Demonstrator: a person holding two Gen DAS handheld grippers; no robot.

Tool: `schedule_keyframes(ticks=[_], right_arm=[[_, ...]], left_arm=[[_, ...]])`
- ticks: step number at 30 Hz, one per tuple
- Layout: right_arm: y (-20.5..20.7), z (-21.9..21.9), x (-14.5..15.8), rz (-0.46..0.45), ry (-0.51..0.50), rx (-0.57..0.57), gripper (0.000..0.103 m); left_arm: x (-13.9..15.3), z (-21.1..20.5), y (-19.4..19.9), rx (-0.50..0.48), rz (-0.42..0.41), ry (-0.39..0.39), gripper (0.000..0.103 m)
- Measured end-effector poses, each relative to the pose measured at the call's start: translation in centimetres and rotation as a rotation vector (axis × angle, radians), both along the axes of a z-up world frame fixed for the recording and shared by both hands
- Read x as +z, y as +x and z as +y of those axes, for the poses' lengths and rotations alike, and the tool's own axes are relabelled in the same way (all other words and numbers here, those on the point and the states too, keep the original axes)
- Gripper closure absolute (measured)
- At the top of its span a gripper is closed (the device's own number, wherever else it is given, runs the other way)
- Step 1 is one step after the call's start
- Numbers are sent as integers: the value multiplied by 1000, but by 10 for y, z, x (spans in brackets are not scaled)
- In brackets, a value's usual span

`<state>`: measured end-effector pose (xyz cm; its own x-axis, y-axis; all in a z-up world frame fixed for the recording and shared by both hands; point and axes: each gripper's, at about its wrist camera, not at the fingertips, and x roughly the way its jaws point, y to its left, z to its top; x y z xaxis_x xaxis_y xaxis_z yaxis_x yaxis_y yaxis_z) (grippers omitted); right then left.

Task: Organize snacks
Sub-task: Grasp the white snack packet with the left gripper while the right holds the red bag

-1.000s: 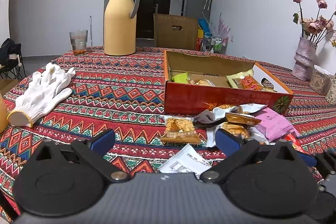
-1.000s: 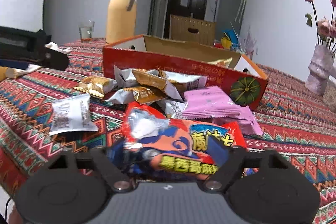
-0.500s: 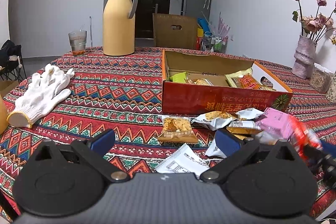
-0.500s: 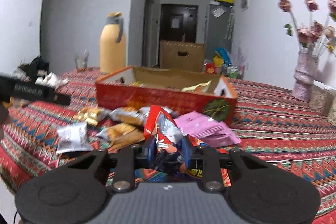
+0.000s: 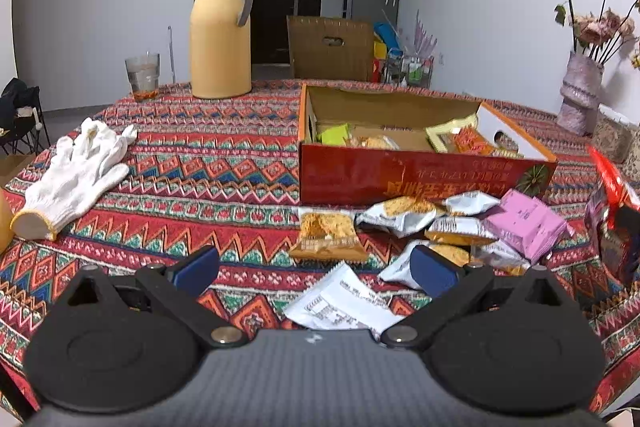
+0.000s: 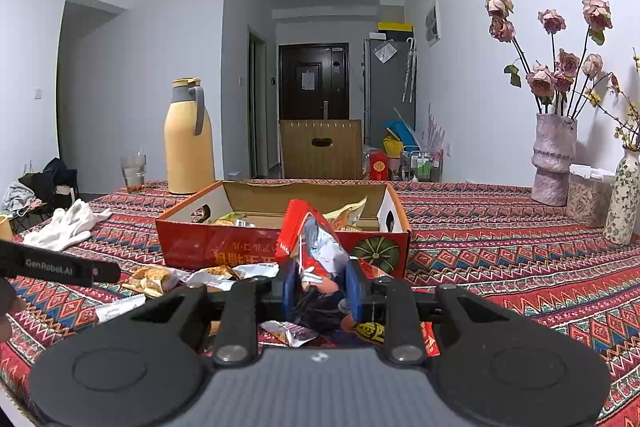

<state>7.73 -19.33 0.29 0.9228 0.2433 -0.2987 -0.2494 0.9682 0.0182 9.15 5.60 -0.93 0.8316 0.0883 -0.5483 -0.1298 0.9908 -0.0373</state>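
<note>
Item: red snack bag [image 6: 310, 247], centre of the right wrist view, raised in front of the red cardboard box [image 6: 224, 247]. Your right gripper [image 6: 320, 291] is clamped on its crumpled lower half.

Handling, as judged: light, soft, crinkly film, likely slippery; contents may crush. Hold by a gathered fold or seam, not the puffed middle.

Your left gripper [image 5: 316, 267], lower centre of its view, stands apart and empty over loose snack packets [image 5: 400, 217].

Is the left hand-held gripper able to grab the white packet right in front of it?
Probably yes: the left hand-held gripper is open and empty, and the white packet lies flat with nothing covering it.
</note>
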Motion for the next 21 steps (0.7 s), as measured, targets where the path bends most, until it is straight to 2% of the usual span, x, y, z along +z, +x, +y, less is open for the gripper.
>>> schedule_keyframes(ticks=[9,14,17,19,21], right_arm=[[4,-2,-4,-7,9,9,78],[6,-3,-7,0,16,24,78],[6,-3,-9,6,20,35,78],[6,-2,-11,10,23,42,78],[5,-2,-12,13,26,46,78]], left_arm=[[-28,-14,22,64,148,3,0],[-37,-19,28,84,184,14,0],[-38,-21,29,83,191,13,7],[-39,-21,30,79,199,13,20],[-41,-22,29,75,204,12,27]])
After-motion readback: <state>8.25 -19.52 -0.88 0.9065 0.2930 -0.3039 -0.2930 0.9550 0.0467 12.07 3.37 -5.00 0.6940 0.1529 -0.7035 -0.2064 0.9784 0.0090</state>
